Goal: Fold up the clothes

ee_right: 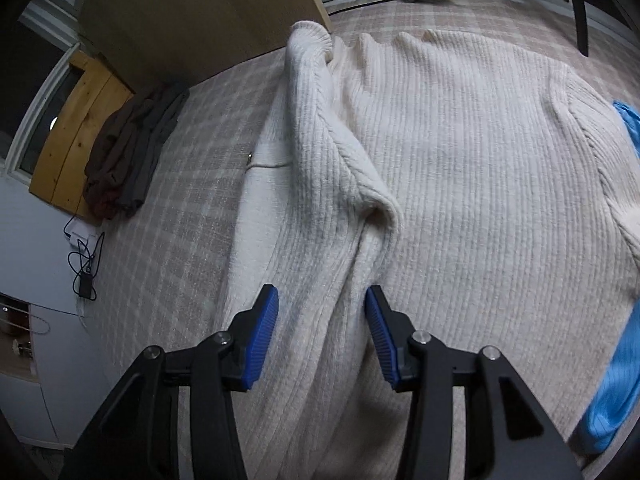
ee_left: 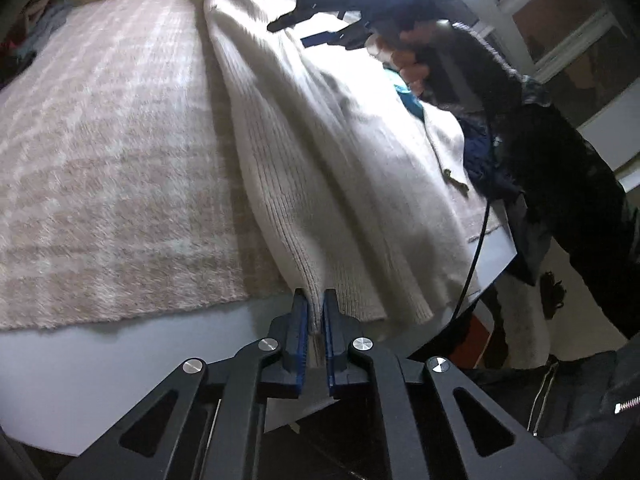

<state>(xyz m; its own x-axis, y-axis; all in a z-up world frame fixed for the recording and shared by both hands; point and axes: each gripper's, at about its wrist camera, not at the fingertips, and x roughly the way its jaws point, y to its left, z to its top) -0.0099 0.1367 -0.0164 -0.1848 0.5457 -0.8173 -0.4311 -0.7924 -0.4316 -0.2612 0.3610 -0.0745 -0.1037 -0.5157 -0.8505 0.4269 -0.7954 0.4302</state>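
Observation:
A cream ribbed knit sweater [ee_right: 460,168] lies spread on a pale pink checked blanket [ee_right: 192,208]. One sleeve [ee_right: 320,152] is folded in over the body, with a raised crease at its bend. My right gripper [ee_right: 322,320] hovers over the sleeve's lower part, its blue pads [ee_right: 266,328] apart on either side of a fabric ridge and not pressing on it. In the left wrist view the sweater [ee_left: 320,152] runs away as a lifted ridge, and my left gripper [ee_left: 316,312] is shut on its near ribbed edge.
A person's hand [ee_left: 412,64] and dark sleeve [ee_left: 560,168] reach in over the sweater's far side. A blue garment [ee_right: 616,380] lies at the right. Dark folded clothes [ee_right: 128,160] sit at the blanket's left edge by a wooden board [ee_right: 76,128]. A black charger and cable [ee_right: 86,272] lie beyond.

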